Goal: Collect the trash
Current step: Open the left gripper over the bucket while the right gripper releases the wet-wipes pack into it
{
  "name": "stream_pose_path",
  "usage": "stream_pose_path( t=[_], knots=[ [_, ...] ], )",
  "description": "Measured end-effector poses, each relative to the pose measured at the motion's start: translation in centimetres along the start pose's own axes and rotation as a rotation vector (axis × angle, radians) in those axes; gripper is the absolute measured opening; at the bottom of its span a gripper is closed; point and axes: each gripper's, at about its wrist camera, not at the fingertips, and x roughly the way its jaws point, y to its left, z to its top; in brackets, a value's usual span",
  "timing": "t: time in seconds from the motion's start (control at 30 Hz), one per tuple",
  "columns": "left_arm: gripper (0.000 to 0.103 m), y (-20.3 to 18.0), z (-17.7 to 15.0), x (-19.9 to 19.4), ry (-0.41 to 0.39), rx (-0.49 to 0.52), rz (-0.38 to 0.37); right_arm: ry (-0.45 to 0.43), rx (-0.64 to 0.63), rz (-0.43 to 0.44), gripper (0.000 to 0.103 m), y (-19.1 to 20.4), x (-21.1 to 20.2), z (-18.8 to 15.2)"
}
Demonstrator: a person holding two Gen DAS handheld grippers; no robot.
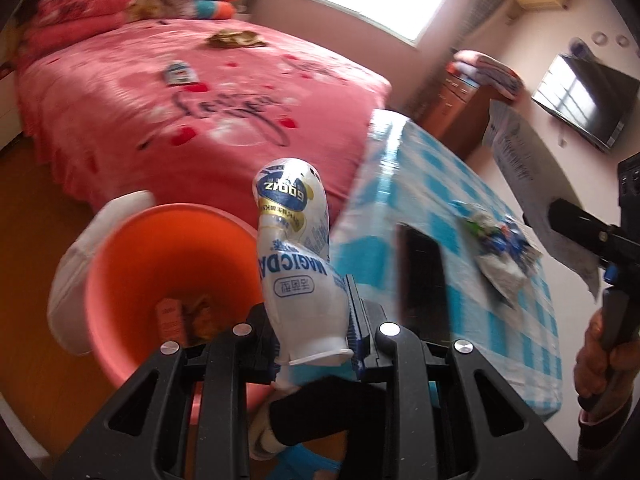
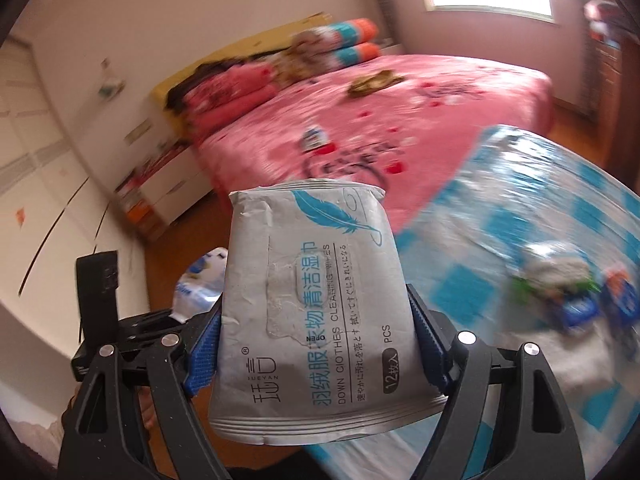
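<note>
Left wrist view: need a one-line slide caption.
Left gripper holds a crushed white bottle beside the orange bin, pink bed behind.

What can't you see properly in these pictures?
- Bottom of the orange bucket: left wrist view, hidden by the left gripper and its squeezed white bottle.
- Trash pile on the checked table: right wrist view, too blurred to name the pieces.
- Small packet on the pink bed: too small and blurred to read.
- Table behind the wipes pack: covered by it, in the right gripper.
</note>
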Motion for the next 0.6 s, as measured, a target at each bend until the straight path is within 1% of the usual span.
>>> stream_pose_path(
  t=[0.1, 0.27, 0.33, 0.37, 0.4, 0.43, 0.47, 0.5, 0.53, 0.57, 0.6],
  knots=[
    [0.028, 2.3, -0.1, 0.0, -0.005, -0.030, 0.052, 0.050, -0.048, 0.056, 0.080, 3.0, 3.1, 1.1],
    [0.028, 5.7, -1.0, 0.8, 0.013, -0.096, 0.092, 0.114, -0.107, 0.111, 0.080, 6.5, 7.8, 1.9],
    [0.028, 6.6, -1.4, 1.1, 0.018, -0.111, 0.108, 0.128, -0.134, 0.118, 0.080, 7.6, 9.3, 2.0],
    [0.029, 7.3, -1.6, 1.3, 0.024, -0.129, 0.110, 0.133, -0.143, 0.118, 0.081, 7.9, 9.9, 2.1],
    [0.032, 7.8, -1.8, 1.5, 0.029, -0.146, 0.115, 0.149, -0.157, 0.117, 0.082, 8.5, 10.9, 2.0],
    [0.042, 8.0, -2.0, 1.4, 0.030, -0.156, 0.124, 0.166, -0.161, 0.114, 0.084, 8.8, 11.8, 1.9],
    [0.048, 8.5, -2.2, 1.4, 0.026, -0.166, 0.143, 0.171, -0.160, 0.113, 0.085, 9.0, 12.3, 1.8],
    [0.050, 8.7, -2.3, 1.3, 0.020, -0.169, 0.156, 0.172, -0.157, 0.111, 0.085, 9.1, 12.7, 1.8],
    [0.054, 9.1, -2.4, 1.1, 0.013, -0.173, 0.171, 0.169, -0.155, 0.109, 0.088, 9.0, 12.8, 1.8],
    [0.060, 9.5, -2.5, 0.9, 0.007, -0.181, 0.179, 0.161, -0.148, 0.105, 0.091, 8.8, 12.8, 1.8],
    [0.063, 9.9, -2.5, 0.7, 0.001, -0.190, 0.184, 0.153, -0.137, 0.105, 0.091, 8.6, 12.7, 1.8]
  ],
)
